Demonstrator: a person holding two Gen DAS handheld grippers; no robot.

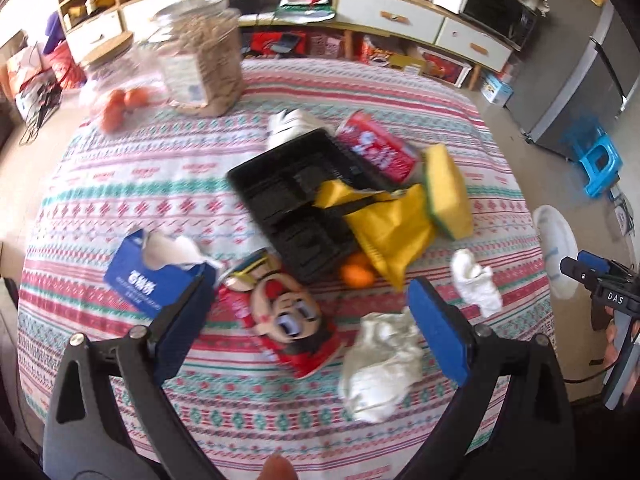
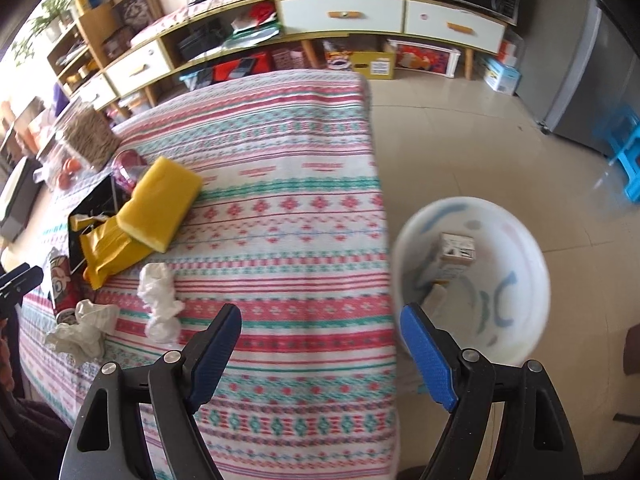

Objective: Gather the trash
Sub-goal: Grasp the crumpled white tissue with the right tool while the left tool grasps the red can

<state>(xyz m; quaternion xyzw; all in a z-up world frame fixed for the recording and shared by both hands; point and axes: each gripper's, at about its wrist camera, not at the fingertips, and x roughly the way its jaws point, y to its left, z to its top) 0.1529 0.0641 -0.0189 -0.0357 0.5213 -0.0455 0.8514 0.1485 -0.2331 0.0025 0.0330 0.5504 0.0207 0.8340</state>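
Observation:
My left gripper (image 1: 308, 304) is open and empty above the table, over a red cartoon snack wrapper (image 1: 280, 316). A crumpled white tissue (image 1: 380, 364) lies by its right finger and a smaller tissue wad (image 1: 476, 282) further right. A black plastic tray (image 1: 296, 200), a yellow bag (image 1: 388, 224), a yellow-green sponge (image 1: 446, 190) and a red can (image 1: 378, 146) lie beyond. My right gripper (image 2: 320, 336) is open and empty over the table's right edge. A white basin (image 2: 472, 276) on the floor holds a small carton (image 2: 456, 254). The tissue wad (image 2: 160, 300) lies left of my right gripper.
A blue tissue box (image 1: 156, 276) sits by the left finger. An orange (image 1: 356, 274) lies under the yellow bag. A large jar (image 1: 204, 56) and tomatoes (image 1: 124, 104) stand at the far left. A blue stool (image 2: 624, 152) and a cabinet (image 2: 360, 12) stand beyond on the floor.

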